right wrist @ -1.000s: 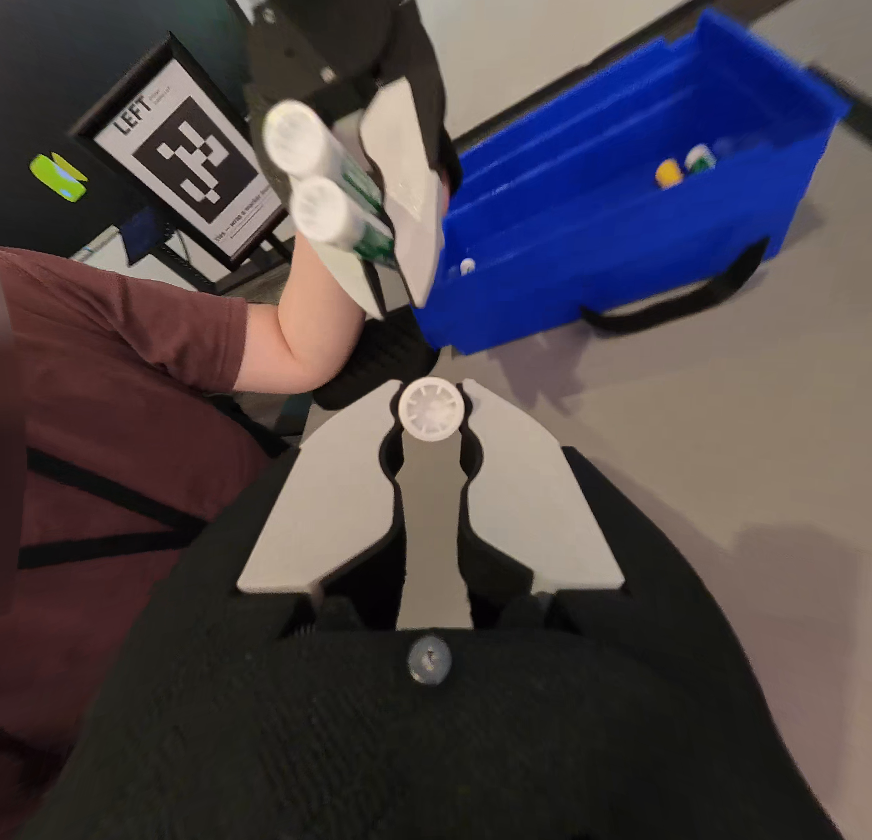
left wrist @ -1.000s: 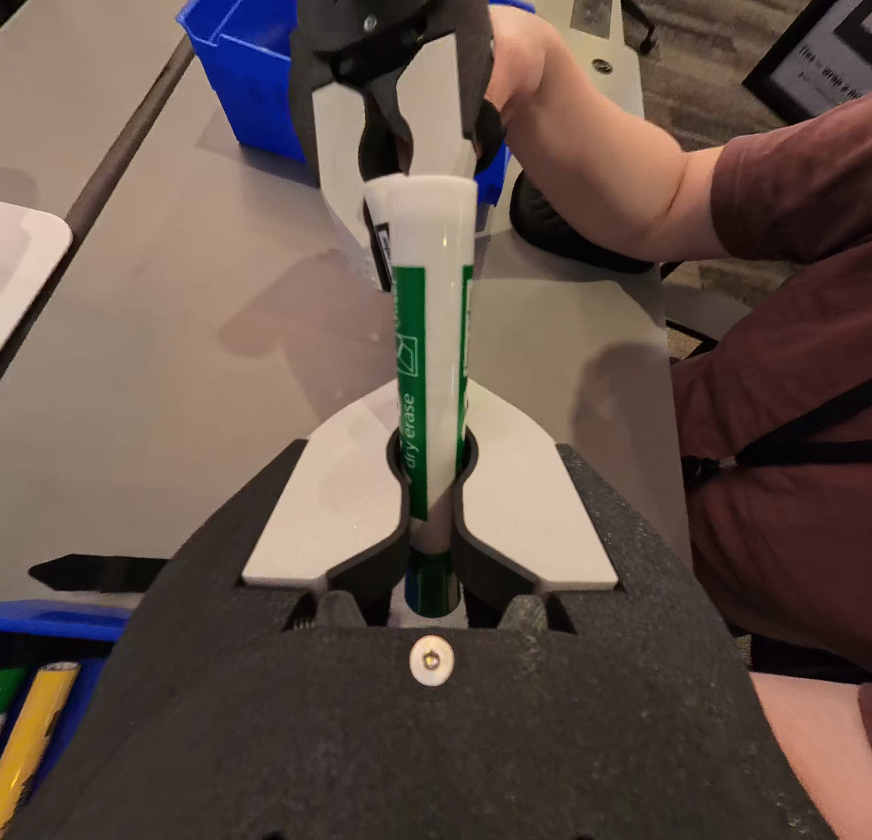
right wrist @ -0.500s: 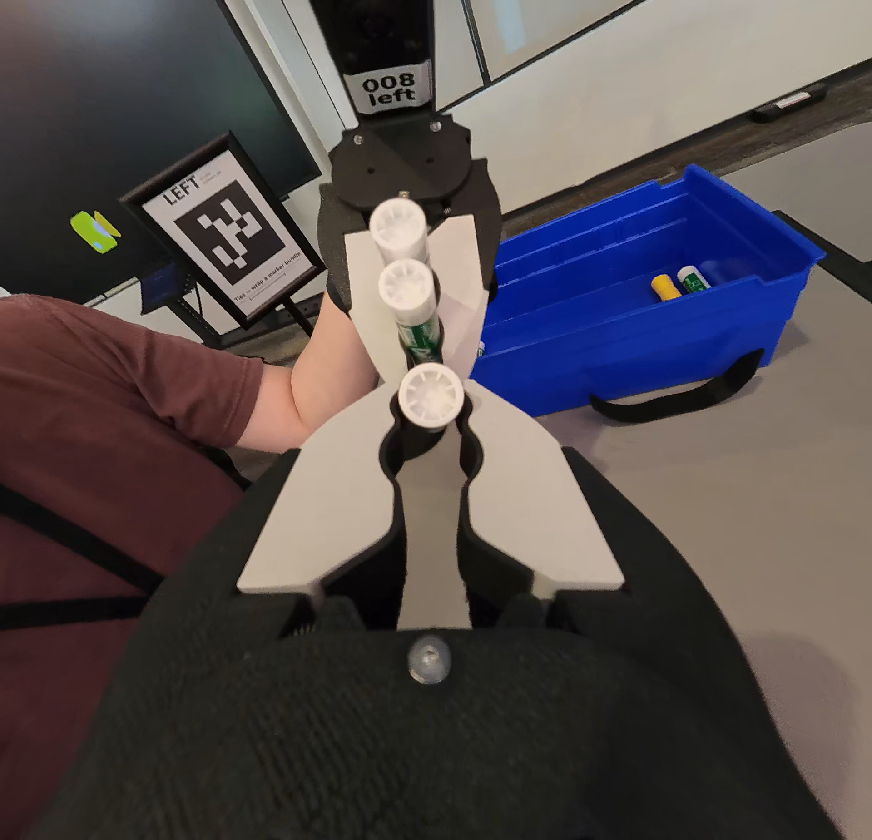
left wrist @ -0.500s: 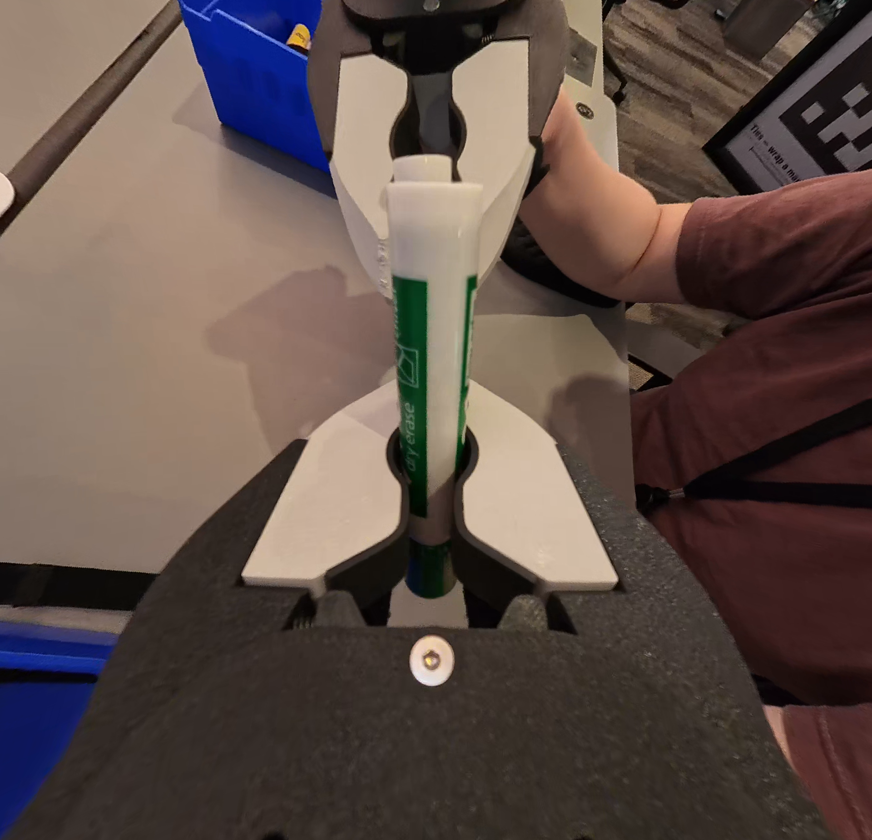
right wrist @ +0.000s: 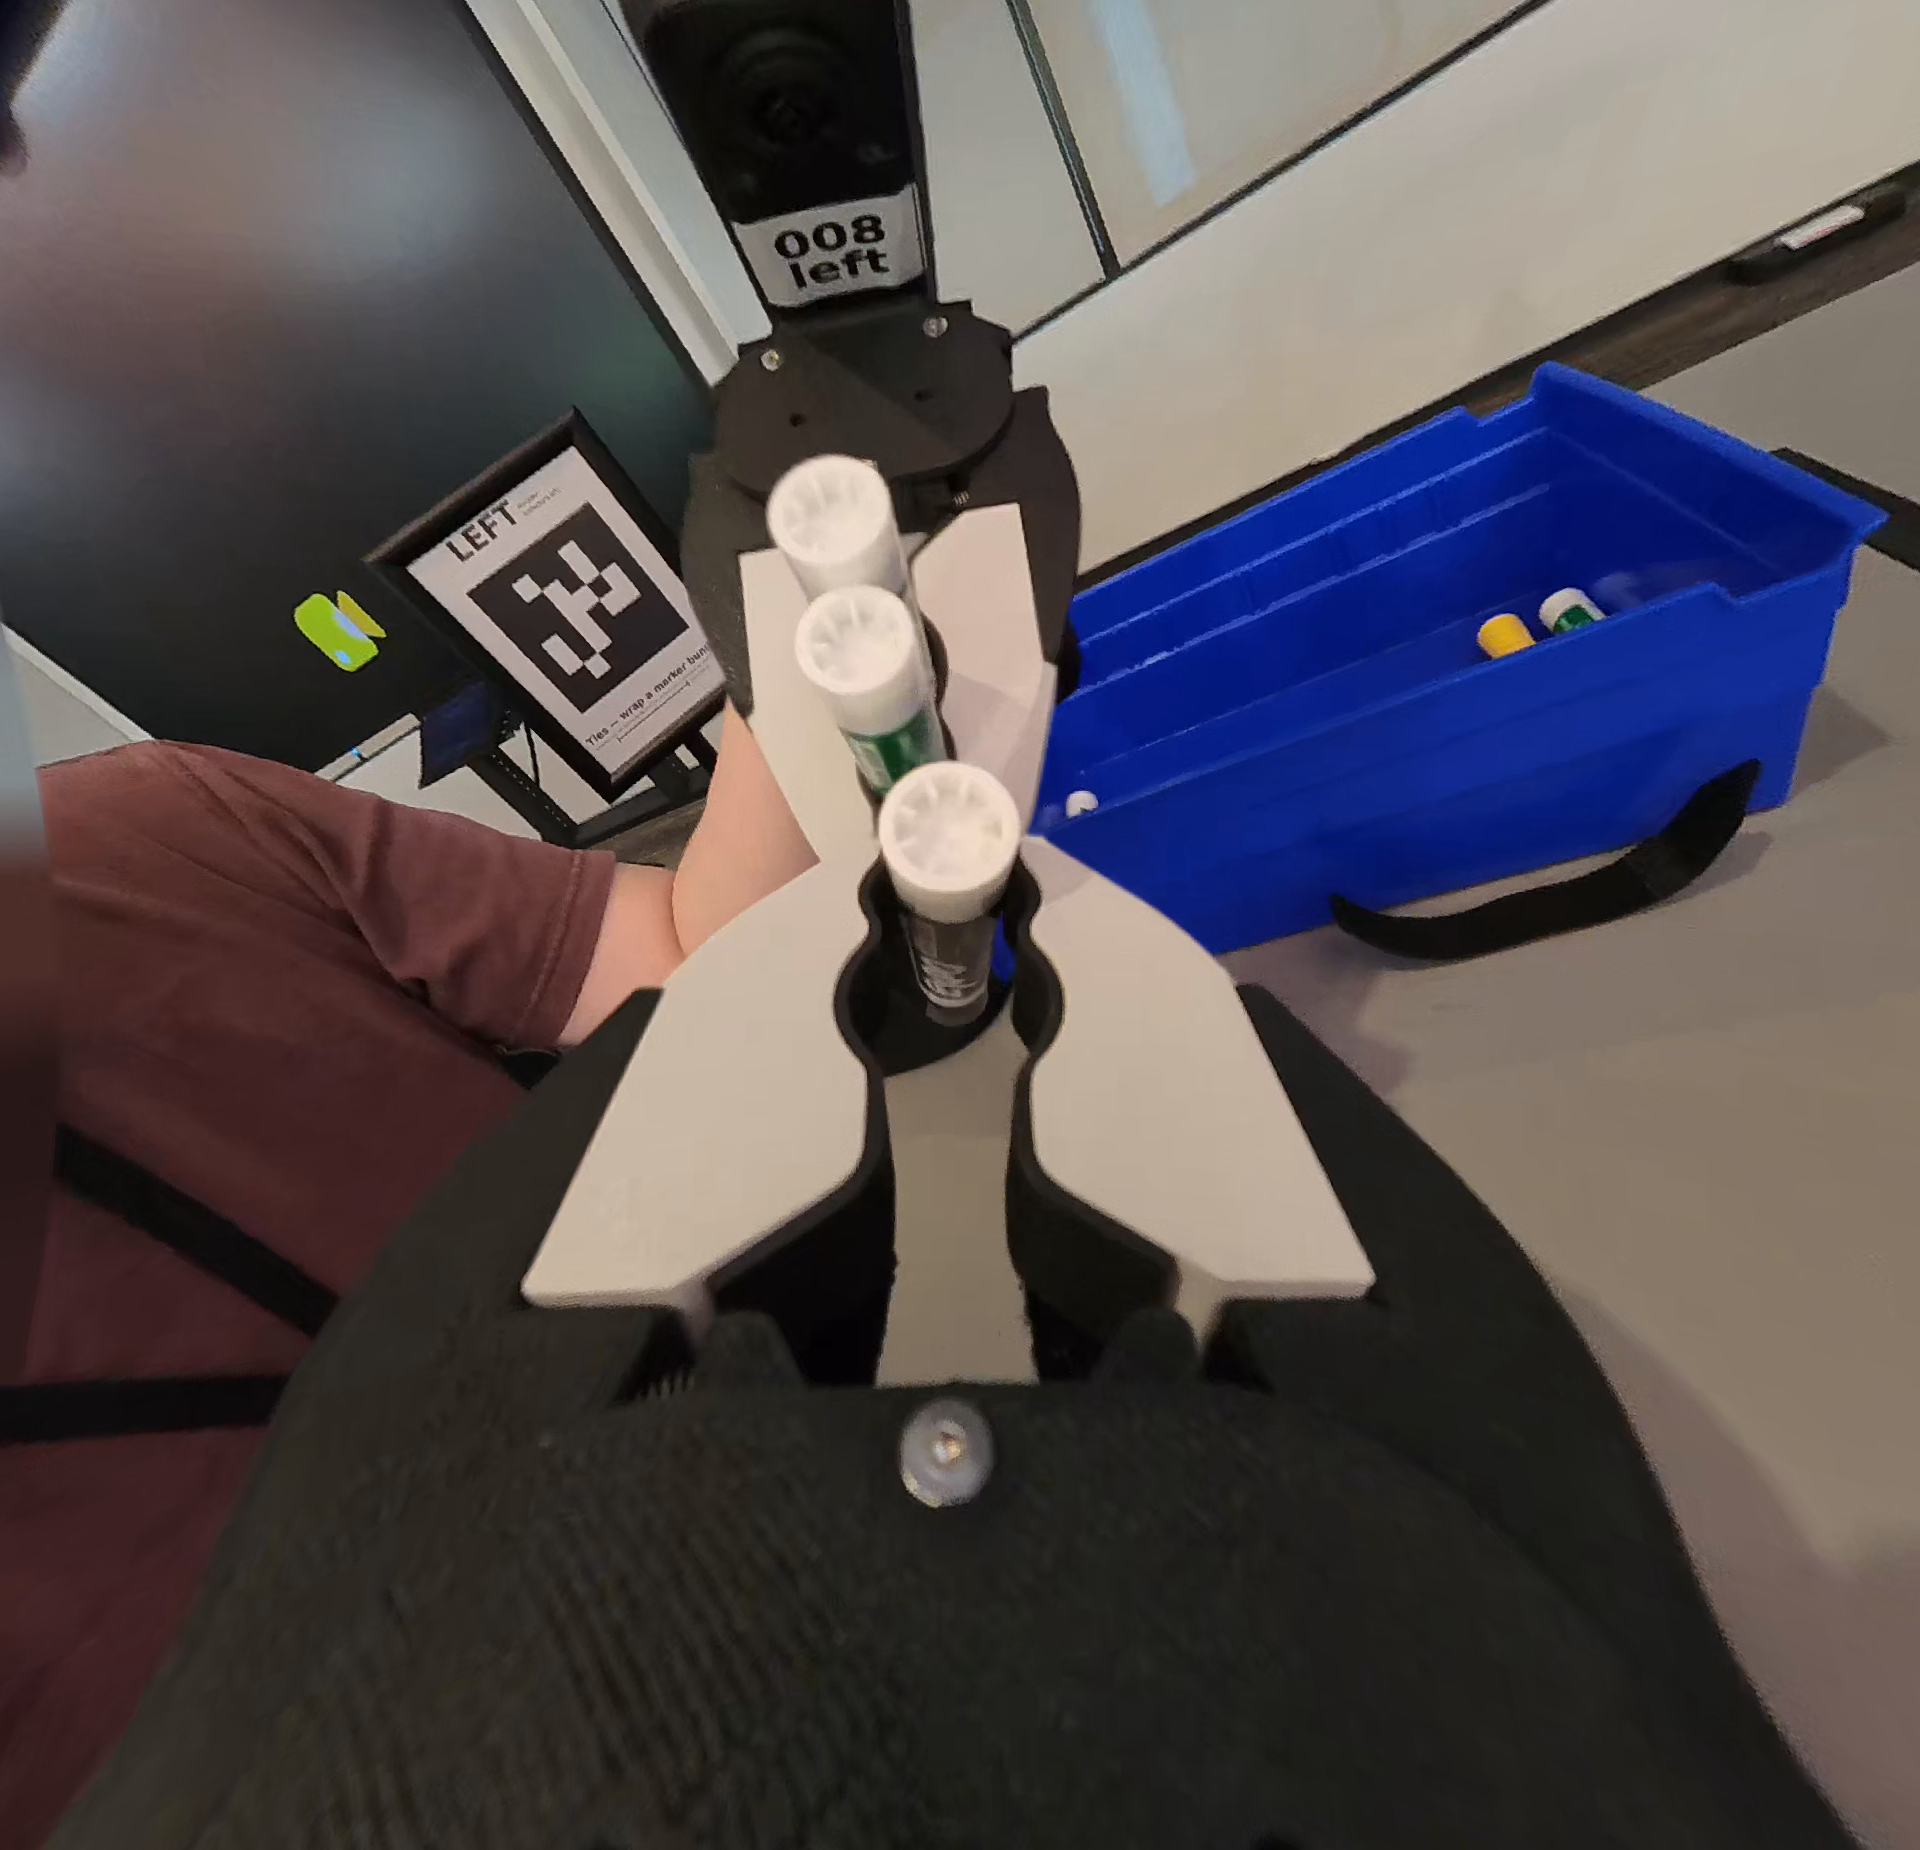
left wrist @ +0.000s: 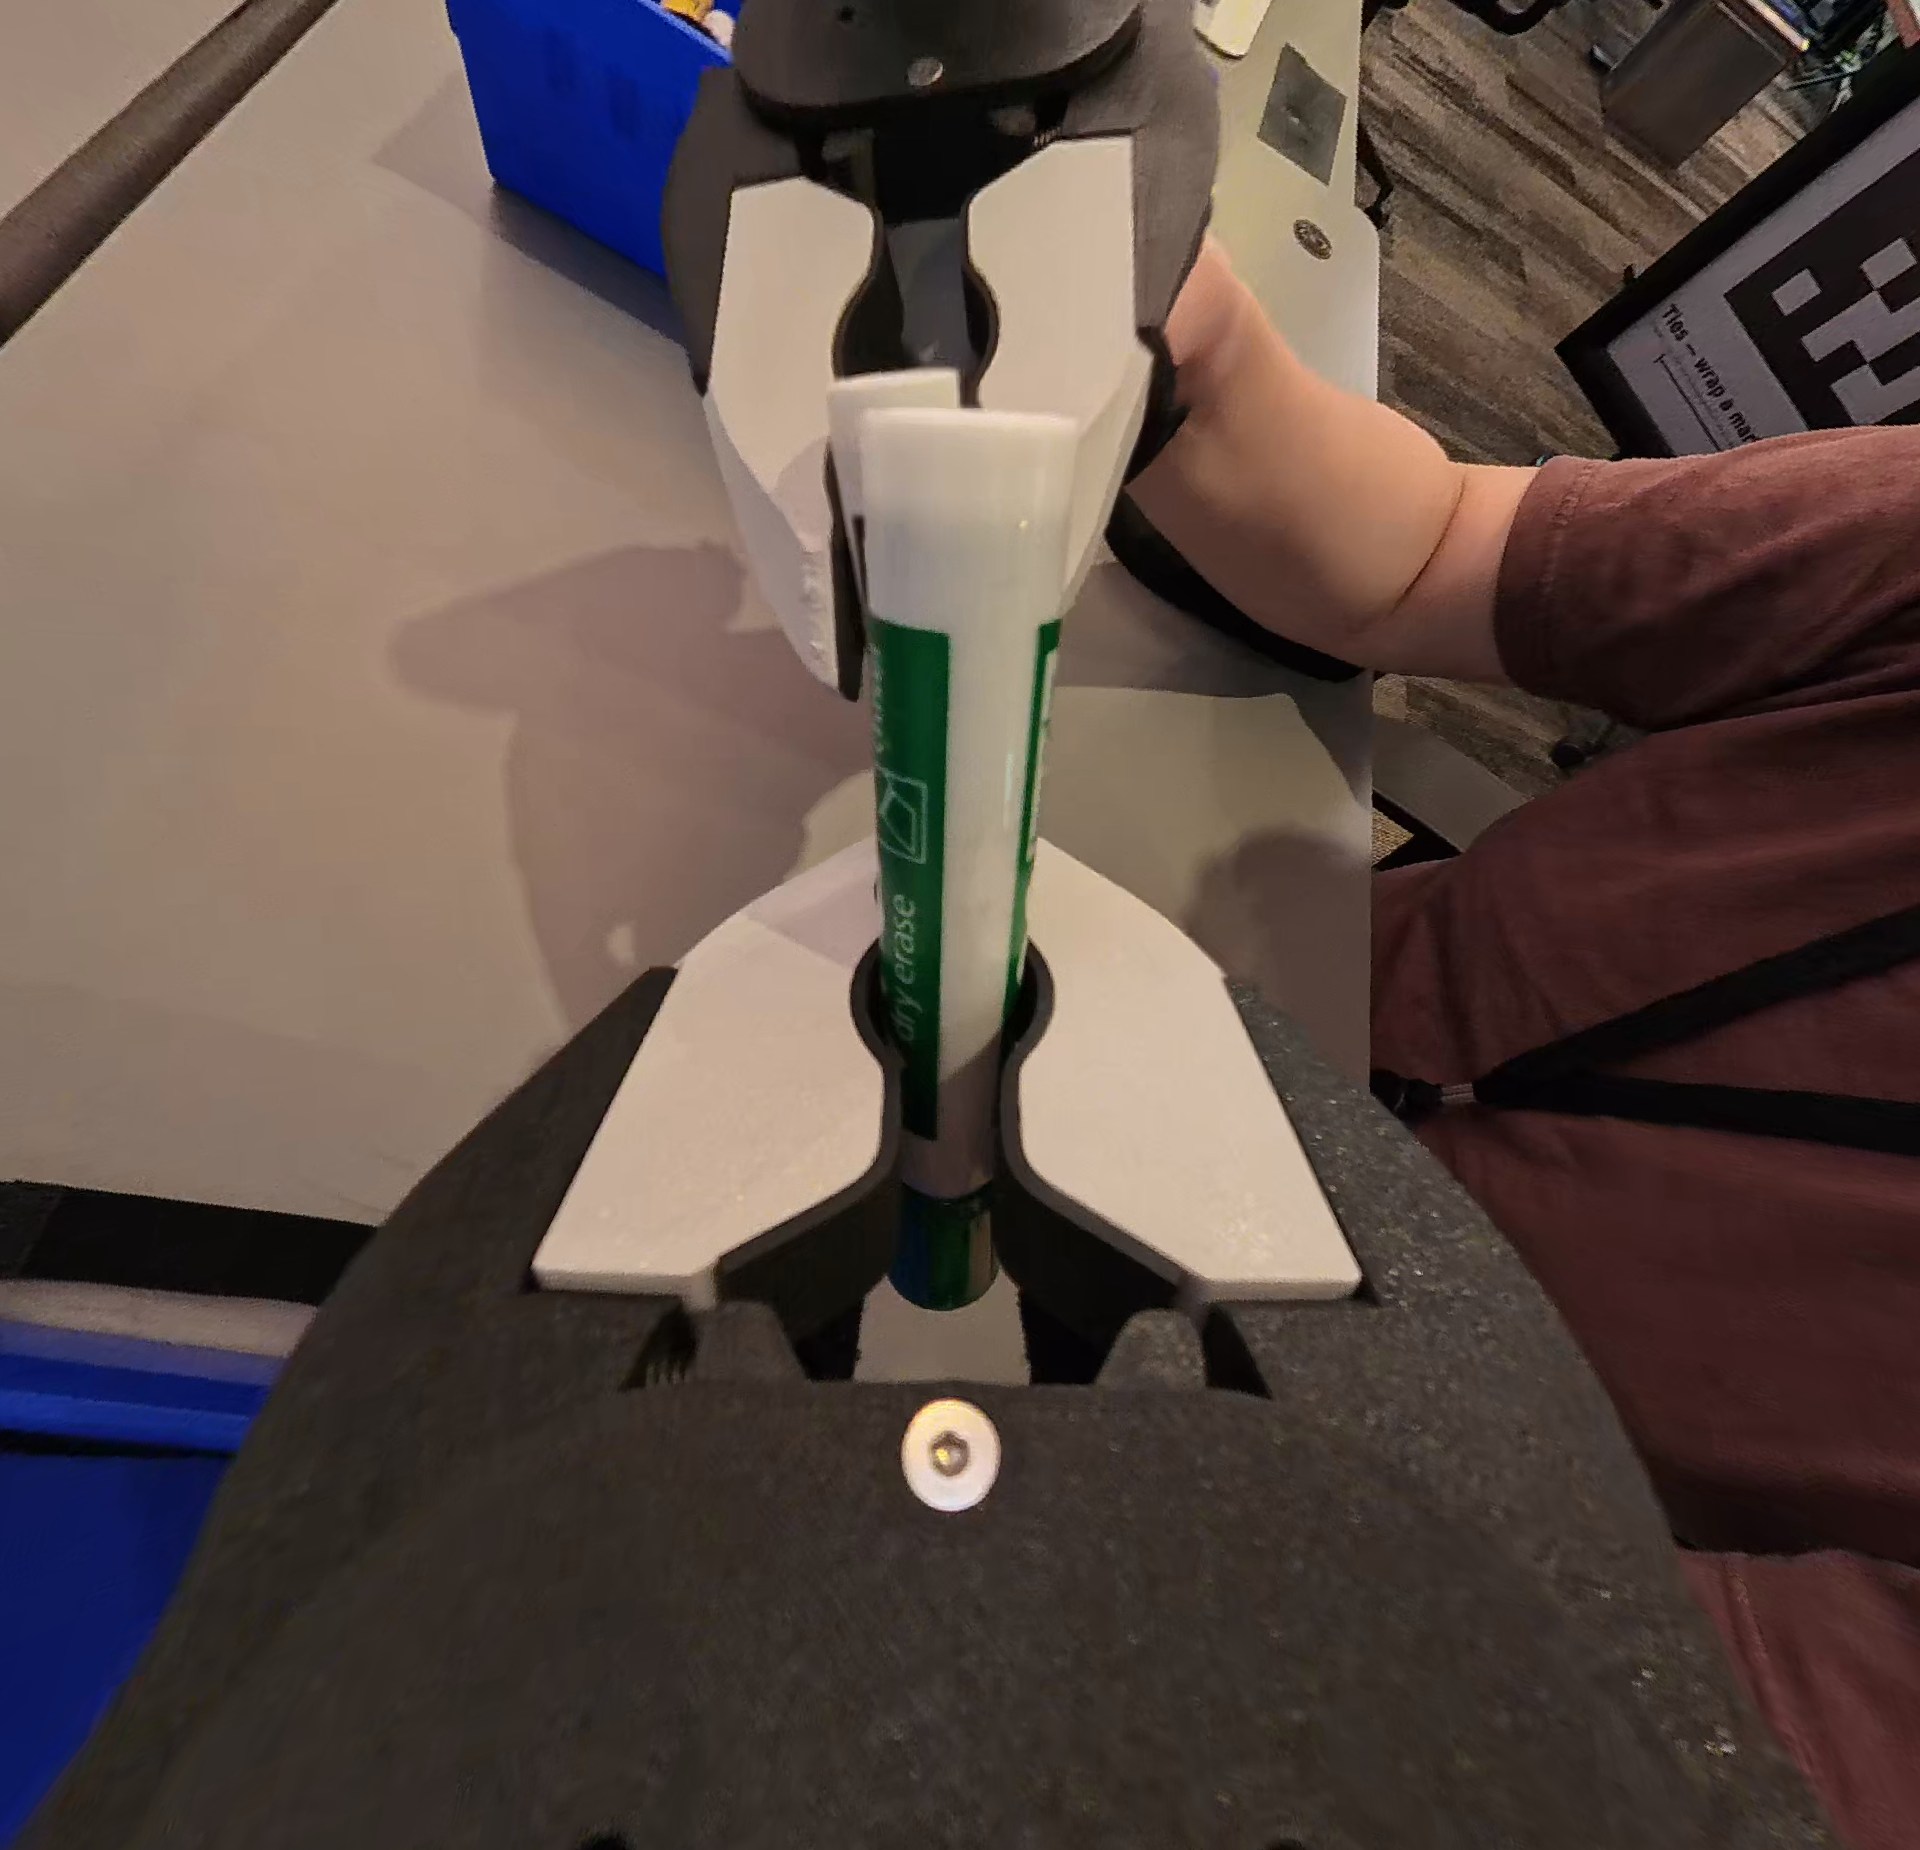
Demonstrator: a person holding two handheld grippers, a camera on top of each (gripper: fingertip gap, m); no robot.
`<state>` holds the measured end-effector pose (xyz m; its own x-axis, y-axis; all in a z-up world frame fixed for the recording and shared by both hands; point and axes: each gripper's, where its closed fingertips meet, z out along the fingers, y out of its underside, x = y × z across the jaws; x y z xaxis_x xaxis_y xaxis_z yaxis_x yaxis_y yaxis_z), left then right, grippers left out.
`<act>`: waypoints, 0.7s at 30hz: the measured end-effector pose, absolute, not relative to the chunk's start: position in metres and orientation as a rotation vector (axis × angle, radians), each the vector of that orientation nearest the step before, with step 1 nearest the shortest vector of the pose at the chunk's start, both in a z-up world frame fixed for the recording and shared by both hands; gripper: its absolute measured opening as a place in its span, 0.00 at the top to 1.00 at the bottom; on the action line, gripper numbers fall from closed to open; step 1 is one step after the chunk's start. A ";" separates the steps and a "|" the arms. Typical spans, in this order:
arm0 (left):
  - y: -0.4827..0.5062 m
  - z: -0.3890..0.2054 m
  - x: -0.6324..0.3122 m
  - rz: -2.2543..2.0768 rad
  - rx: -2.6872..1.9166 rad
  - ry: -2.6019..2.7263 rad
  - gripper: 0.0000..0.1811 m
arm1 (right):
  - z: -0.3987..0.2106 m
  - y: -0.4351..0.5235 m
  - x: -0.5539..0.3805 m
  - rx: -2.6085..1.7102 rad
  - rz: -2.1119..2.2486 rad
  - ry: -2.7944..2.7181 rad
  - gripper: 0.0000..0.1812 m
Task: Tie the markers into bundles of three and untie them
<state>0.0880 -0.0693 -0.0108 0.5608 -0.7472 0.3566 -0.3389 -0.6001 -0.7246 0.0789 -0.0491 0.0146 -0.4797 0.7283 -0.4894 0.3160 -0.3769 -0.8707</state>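
Observation:
My left gripper (left wrist: 951, 969) is shut on two green-and-white markers (left wrist: 961, 657), held side by side and pointing forward. In the right wrist view they show as two white round ends (right wrist: 862, 647) stacked between the left gripper's (right wrist: 894, 678) fingers. My right gripper (right wrist: 951, 865) is shut on a third marker (right wrist: 948, 844) with a white end and a dark label. It faces the left gripper, and this marker's end sits just below the other two. In the left wrist view the right gripper (left wrist: 914, 377) stands right behind the markers' far ends.
A blue bin (right wrist: 1455, 761) on the grey table (right wrist: 1558, 1125) holds a yellow marker (right wrist: 1504, 634) and a green one (right wrist: 1571, 611). A black strap (right wrist: 1538, 896) lies in front of it. Another blue bin (left wrist: 104, 1437) is at lower left. A person's arm (left wrist: 1351, 553) is at the right. Both grippers' tips are close together, under 4 cm apart.
The two grippers have turned to face each other and closed in. The right gripper's marker now lines up just under the left gripper's two markers.

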 end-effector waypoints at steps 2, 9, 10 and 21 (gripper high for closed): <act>-0.070 -0.011 0.088 -0.888 -2.200 0.868 0.92 | 0.006 -0.046 0.080 -1.452 1.872 -1.582 0.89; -0.069 -0.029 0.082 -0.735 -2.311 0.893 0.92 | -0.112 -0.039 0.120 -2.307 1.726 -1.837 0.89; -0.071 -0.036 0.082 -0.710 -2.351 0.911 0.92 | -0.126 -0.041 0.125 -2.412 1.722 -1.853 0.89; -0.069 -0.093 0.091 -0.630 -2.590 1.029 0.92 | -0.171 -0.001 0.152 -2.713 1.169 -1.773 0.85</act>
<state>0.0915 -0.0686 -0.0927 0.6506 -0.7017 0.2903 -0.5779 -0.7055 -0.4101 0.1518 -0.0010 -0.1710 0.2574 0.6906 -0.6759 0.8934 -0.4366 -0.1058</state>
